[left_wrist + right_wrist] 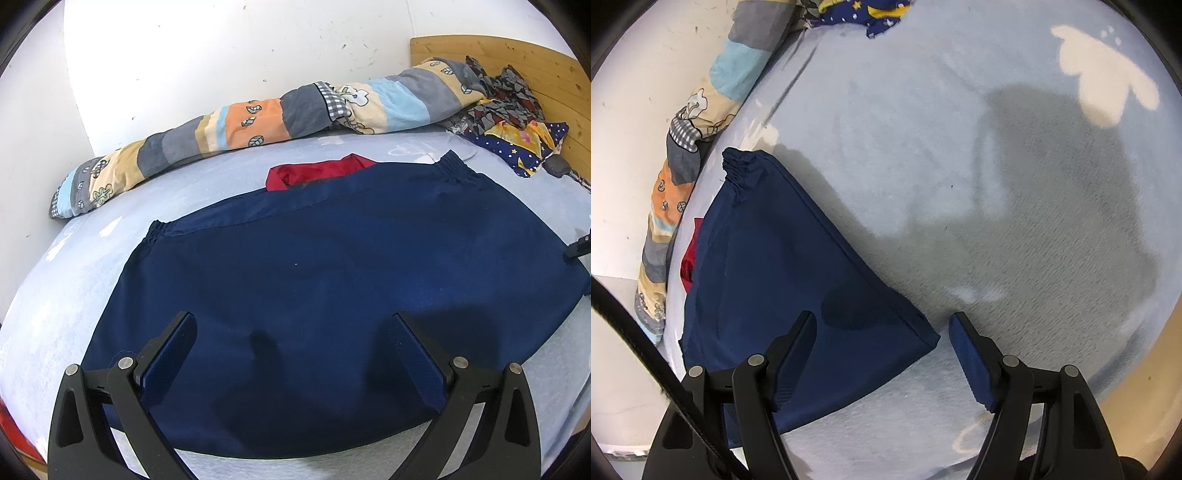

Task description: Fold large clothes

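A large navy blue garment (pixel 314 280) with elastic cuffs lies folded flat on the light blue bed sheet (pixel 66 295). A red garment (pixel 317 171) peeks out behind its far edge. My left gripper (pixel 293 343) is open and empty, hovering over the near part of the navy garment. My right gripper (pixel 882 347) is open and empty above the garment's near right corner (pixel 923 336). The navy garment (pixel 783 266) fills the left of the right wrist view; the red garment (pixel 689 266) shows at its left edge. The other gripper's tip (pixel 580 247) shows at the right edge.
A rolled striped quilt (pixel 258 122) lies along the white wall (pixel 221 55) at the back. Patterned clothes (pixel 509 110) are piled by the wooden headboard (pixel 535 66). The sheet (pixel 997 184) stretches right of the garment, with a cloud print (pixel 1104 85).
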Action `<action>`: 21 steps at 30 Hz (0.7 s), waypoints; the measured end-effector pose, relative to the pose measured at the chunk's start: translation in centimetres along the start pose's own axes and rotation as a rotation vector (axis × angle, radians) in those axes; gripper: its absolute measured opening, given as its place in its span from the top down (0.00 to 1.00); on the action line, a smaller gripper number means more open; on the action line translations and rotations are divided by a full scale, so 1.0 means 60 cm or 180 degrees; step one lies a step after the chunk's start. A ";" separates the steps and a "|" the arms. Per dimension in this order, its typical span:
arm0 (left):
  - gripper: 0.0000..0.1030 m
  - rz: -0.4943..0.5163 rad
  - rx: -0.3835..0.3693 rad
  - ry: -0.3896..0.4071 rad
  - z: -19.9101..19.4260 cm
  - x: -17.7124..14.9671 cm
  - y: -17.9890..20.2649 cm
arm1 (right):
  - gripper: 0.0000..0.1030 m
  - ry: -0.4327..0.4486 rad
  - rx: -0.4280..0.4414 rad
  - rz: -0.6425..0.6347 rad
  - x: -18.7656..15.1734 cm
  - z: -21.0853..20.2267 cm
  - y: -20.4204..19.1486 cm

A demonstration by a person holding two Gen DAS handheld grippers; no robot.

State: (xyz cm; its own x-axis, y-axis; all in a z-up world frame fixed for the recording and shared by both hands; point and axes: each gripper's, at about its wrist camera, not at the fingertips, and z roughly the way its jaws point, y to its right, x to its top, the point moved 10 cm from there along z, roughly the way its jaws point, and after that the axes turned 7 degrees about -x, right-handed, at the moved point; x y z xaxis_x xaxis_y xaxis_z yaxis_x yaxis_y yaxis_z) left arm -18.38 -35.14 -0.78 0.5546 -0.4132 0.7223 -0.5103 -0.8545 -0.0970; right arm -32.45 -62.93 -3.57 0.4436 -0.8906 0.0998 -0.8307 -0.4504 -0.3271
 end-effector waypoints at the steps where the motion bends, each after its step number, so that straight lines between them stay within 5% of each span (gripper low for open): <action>1: 0.00 -0.0003 -0.0001 -0.0002 0.000 0.000 0.000 | 0.24 0.0065 -0.0035 -0.0037 0.002 -0.005 -0.003; 5: 0.00 -0.0024 -0.0016 -0.0053 0.005 -0.004 -0.002 | 0.24 0.0744 -0.0446 -0.0465 0.024 -0.064 -0.033; 8: 0.00 -0.0040 -0.0022 -0.0092 0.009 -0.009 -0.004 | 0.24 0.0942 -0.0343 -0.0771 0.015 -0.084 -0.083; 13: 0.00 -0.0062 -0.0035 -0.0157 0.017 -0.016 -0.007 | 0.24 0.0643 -0.0064 -0.1292 -0.046 -0.044 -0.160; 16: 0.00 -0.0129 -0.0083 -0.0219 0.024 -0.021 -0.010 | 0.24 0.0074 0.0219 -0.1411 -0.095 0.013 -0.184; 21: 0.00 -0.0197 -0.0109 -0.0258 0.027 -0.026 -0.013 | 0.24 0.0028 0.0023 -0.1468 -0.100 0.034 -0.180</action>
State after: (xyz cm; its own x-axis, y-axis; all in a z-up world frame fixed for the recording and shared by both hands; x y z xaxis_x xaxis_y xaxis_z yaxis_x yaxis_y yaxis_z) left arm -17.75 -34.33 -2.92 0.6363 -0.3853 0.6683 -0.4949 -0.8684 -0.0295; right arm -25.45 -52.61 -2.56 0.7636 -0.5976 0.2445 -0.5447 -0.7995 -0.2532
